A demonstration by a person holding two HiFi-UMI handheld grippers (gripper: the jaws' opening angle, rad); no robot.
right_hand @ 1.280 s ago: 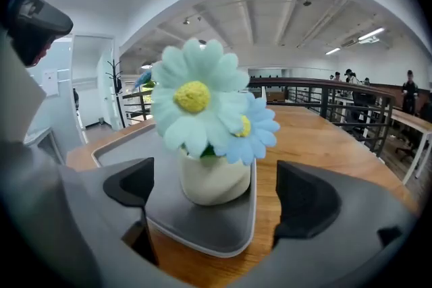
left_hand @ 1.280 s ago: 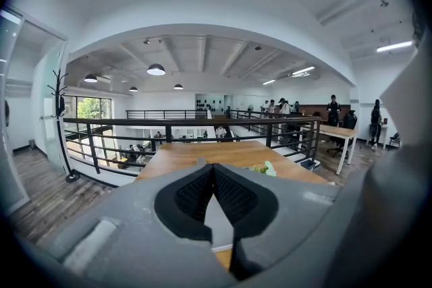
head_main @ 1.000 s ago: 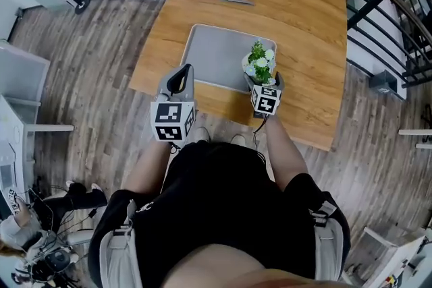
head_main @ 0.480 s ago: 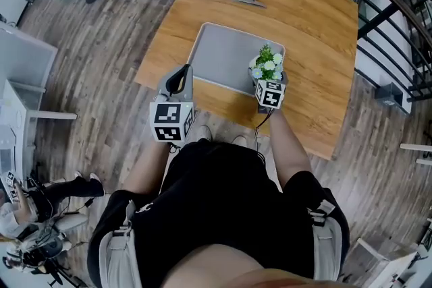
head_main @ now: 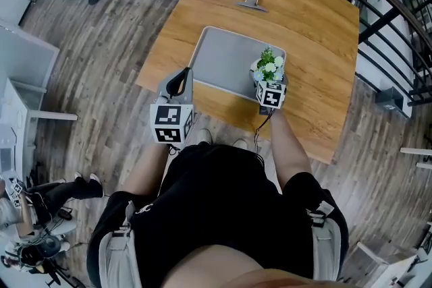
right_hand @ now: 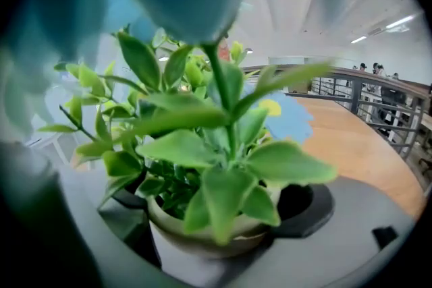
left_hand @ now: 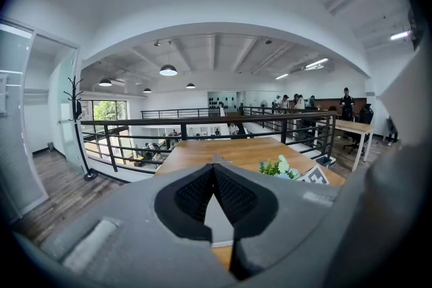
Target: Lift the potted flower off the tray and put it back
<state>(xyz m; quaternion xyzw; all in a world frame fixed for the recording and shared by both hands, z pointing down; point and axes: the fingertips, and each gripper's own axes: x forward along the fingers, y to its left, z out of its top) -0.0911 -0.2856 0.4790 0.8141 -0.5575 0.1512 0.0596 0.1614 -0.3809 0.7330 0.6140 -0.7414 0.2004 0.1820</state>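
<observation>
Head view, L to R: the left gripper (head_main: 183,72) is held low over the near edge of the light-brown wooden table (head_main: 304,30), just off the near-left corner of the flat grey rectangular tray (head_main: 223,61). In the left gripper view its jaws are seen pressed together at the tips w/ nothing btw. them, so it is prob. parked there to be kept clear of the job. Further R, the small potted flower (head_main: 268,66), green-leaved w/ white and pale-blue blooms in a cream pot, is stood on the tray's right part, close to its right rim, and is not yet lifted as far as can be judged. The right gripper (head_main: 269,80) is presented from the near side and angled down, evidently so that the pot, not the foliage, is taken. In the right gripper view the pot is framed btw. the wide-set jaws, which are closing on it; they are seen just beside its walls, but a firm press cannot be confirmed.
</observation>
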